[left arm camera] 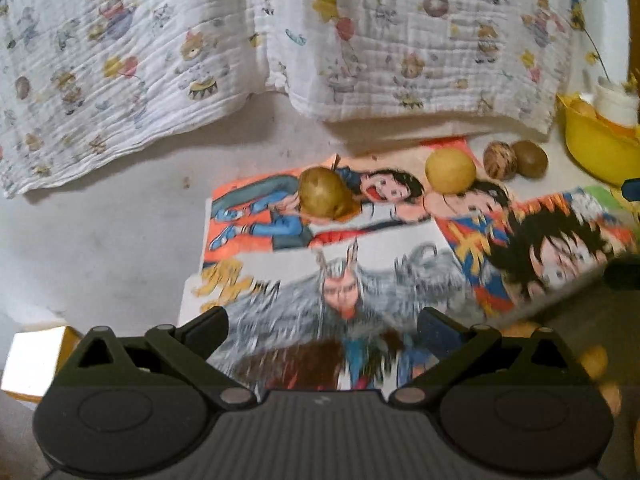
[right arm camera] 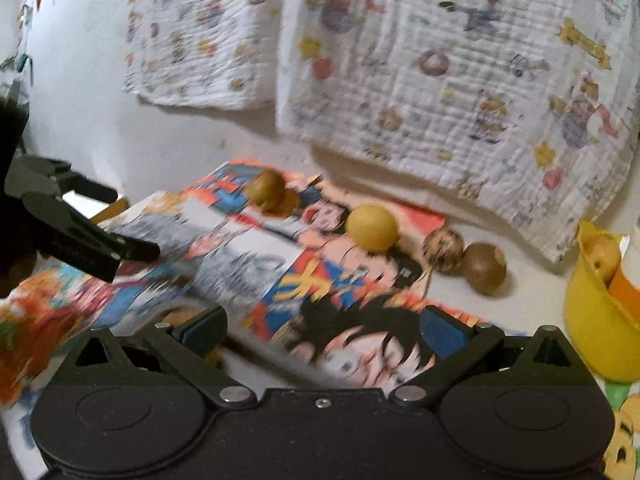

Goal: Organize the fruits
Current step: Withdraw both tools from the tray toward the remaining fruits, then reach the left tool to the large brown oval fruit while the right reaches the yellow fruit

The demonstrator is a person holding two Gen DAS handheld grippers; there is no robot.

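Four fruits lie loose on the table, none yet gathered. A brownish-green pear [left arm camera: 322, 192] rests on the comic posters [left arm camera: 360, 240] towards the left. A round yellow fruit [left arm camera: 450, 171] sits further right, at the posters' far edge. Just beyond it, on bare tabletop, a mottled round fruit [left arm camera: 500, 160] and a brown kiwi-like fruit [left arm camera: 529, 159] lie side by side, touching or nearly so.

The yellow bowl [right arm camera: 592, 320] stands at the far right, near the hanging printed cloth [right arm camera: 460, 80]. At least one pale yellowish fruit [right arm camera: 606, 258] is visible inside it, beside an orange-and-white item whose nature cannot be determined. Judged from this, sorting is partly done: some fruit is in the bowl, four pieces remain outside.

The left gripper [left arm camera: 322, 328] hovers low over the posters, jaws spread wide and holding nothing; the pear lies ahead of it, well apart. The right gripper [right arm camera: 322, 326] is likewise released and empty, with the kiwi-like pair ahead to its right. Both views are blurred by motion, so fine detail is unreliable.

Assessment: no fruit is currently in grasp. Remaining work appears to be four pick-ups and transfers to the bowl.
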